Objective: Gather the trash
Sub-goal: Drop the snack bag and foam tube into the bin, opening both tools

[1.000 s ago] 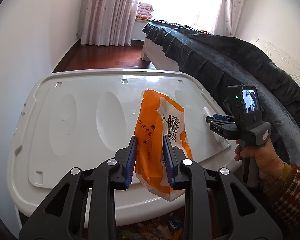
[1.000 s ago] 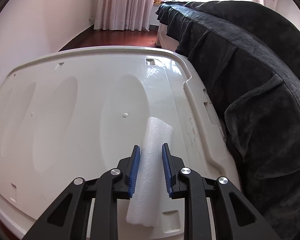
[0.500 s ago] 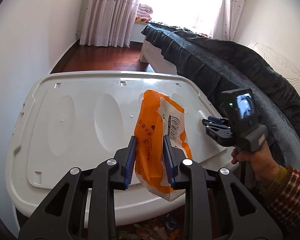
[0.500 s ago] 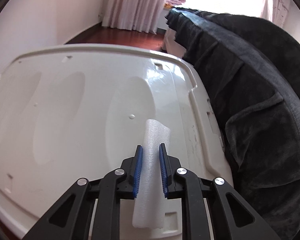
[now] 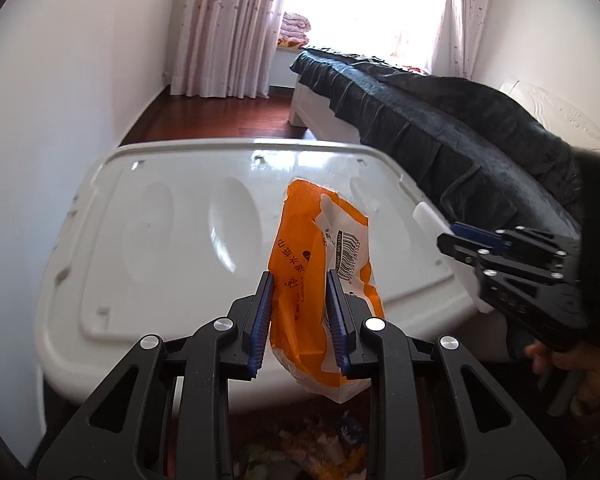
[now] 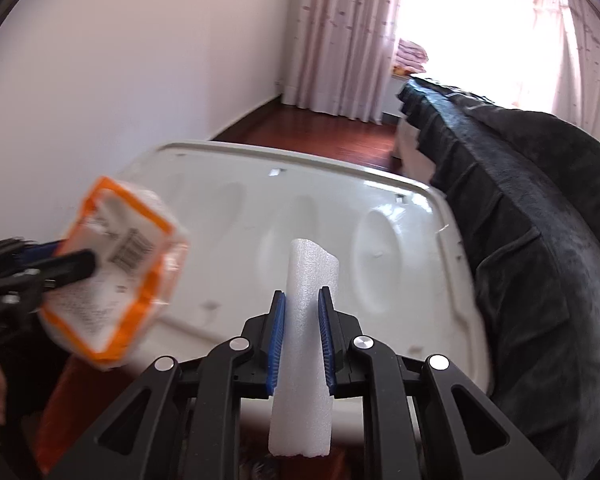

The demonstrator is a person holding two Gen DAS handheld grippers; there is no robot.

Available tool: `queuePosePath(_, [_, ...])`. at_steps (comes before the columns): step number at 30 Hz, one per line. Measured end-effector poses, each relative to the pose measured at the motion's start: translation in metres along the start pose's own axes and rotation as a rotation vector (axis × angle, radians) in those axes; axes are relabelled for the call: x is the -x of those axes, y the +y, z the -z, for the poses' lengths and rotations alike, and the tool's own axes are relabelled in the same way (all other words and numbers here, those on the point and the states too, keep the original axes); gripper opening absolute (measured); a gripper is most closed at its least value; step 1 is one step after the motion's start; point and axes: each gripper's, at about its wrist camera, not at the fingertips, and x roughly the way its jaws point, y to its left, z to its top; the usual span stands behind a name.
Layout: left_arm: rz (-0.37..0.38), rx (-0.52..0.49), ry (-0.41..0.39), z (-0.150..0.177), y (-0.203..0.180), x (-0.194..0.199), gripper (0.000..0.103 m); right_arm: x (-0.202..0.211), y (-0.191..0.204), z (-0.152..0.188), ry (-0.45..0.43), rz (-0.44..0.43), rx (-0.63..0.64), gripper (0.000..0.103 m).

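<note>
My left gripper (image 5: pixel 300 316) is shut on an orange and white plastic wrapper (image 5: pixel 320 280) and holds it in the air at the near edge of the white plastic lid (image 5: pixel 172 240). The wrapper also shows in the right wrist view (image 6: pixel 112 272), at the left. My right gripper (image 6: pixel 302 340) is shut on a white foam strip (image 6: pixel 304 320), lifted off the lid (image 6: pixel 240 240). In the left wrist view the right gripper (image 5: pixel 460 236) holds the foam strip (image 5: pixel 430 218) at the lid's right edge.
A bed with a dark blanket (image 5: pixel 460 132) runs along the right of the lid. A white wall (image 5: pixel 60 120) is on the left. Below the near edge of the lid lies mixed colourful trash (image 5: pixel 312 448). Curtains (image 5: pixel 228 28) and red wood floor (image 5: pixel 220 120) are beyond.
My right gripper closed on the foam strip and lifted it off the lid, pulling back toward the near edge. My left gripper has risen slightly and drawn back with the wrapper.
</note>
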Motion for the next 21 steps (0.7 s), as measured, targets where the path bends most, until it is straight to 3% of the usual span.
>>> queuePosePath(5, [-0.066,0.007,0.067,0.056,-0.003,0.022,0.025,0.026,0.024,0.038,0.019,-0.053,-0.001,0.017])
queuePosePath(11, [-0.128,0.028,0.168,0.118,0.002,0.032,0.025,0.027,0.042,0.104,0.140,-0.112,-0.047,0.017])
queuePosePath(18, [-0.132,0.082,0.320,0.160,0.010,0.015,0.025,0.012,0.058,0.152,0.274,-0.147,-0.077,0.017])
queuePosePath(21, [-0.130,0.080,0.333,0.162,0.009,0.012,0.025,0.006,0.065,0.161,0.304,-0.146,-0.060,0.017])
